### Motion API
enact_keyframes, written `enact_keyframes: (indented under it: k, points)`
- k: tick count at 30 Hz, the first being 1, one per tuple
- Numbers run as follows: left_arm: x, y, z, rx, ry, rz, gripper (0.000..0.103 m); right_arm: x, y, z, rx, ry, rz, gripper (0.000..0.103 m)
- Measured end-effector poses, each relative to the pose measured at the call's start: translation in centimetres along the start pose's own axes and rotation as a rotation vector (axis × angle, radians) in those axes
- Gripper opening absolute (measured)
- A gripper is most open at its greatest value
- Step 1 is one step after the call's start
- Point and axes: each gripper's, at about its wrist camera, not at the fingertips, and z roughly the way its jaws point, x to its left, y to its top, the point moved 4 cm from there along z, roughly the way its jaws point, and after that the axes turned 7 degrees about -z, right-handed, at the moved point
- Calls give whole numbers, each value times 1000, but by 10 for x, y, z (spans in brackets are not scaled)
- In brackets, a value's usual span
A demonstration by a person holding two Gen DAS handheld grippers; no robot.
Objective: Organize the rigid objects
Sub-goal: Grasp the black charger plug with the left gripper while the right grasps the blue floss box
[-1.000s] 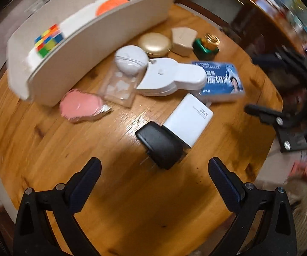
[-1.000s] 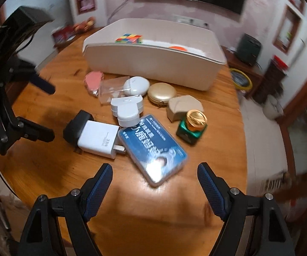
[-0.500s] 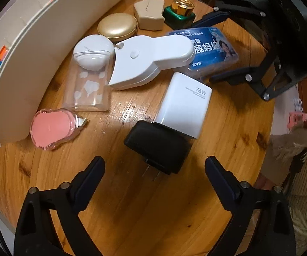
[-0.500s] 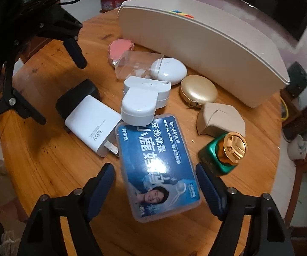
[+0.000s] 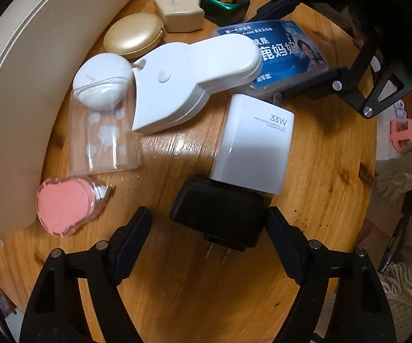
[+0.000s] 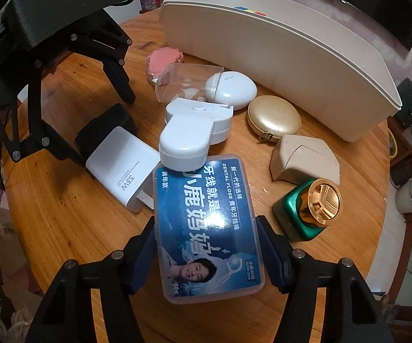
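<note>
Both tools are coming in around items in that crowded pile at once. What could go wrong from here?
1. The white dispenser overlaps the dental floss box; lifting the box in the closing right tool may tip or drag it.
2. The black charger touches the white 33W charger; the closing left tool could shove it.
3. The tools work close together and might collide.

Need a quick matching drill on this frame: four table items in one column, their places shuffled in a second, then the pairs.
Things:
1. black charger
2. blue dental floss box
3. green bottle with gold cap
4. pink round case

Places:
A. between the fingers of the right hand-held gripper
B. beside the beige bin's wall
C. between the fingers of the left hand-held gripper
D. next to the beige angular box

Pairs: 1-C, 2-A, 3-D, 4-B
</note>
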Motion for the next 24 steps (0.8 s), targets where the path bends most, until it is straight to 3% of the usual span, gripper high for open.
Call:
enact_keyframes:
  k: [4, 8, 10, 17, 24]
  points:
    - [-11, 8, 6, 8, 23, 60, 81, 3, 4, 7, 13, 4, 6, 66]
    - [-18, 9, 5, 13, 11, 104, 69, 4, 6, 11, 17, 2, 13, 63]
    - [-19, 8, 5, 17, 11, 106, 69, 5, 6, 11, 20, -2, 26, 63]
    - [-9, -3, 4, 17, -1, 11, 68, 13, -6, 7, 30, -40, 115, 62]
    - [-12, -16, -3, -23, 45, -81, 68, 23, -23, -6, 4, -65, 247, 62]
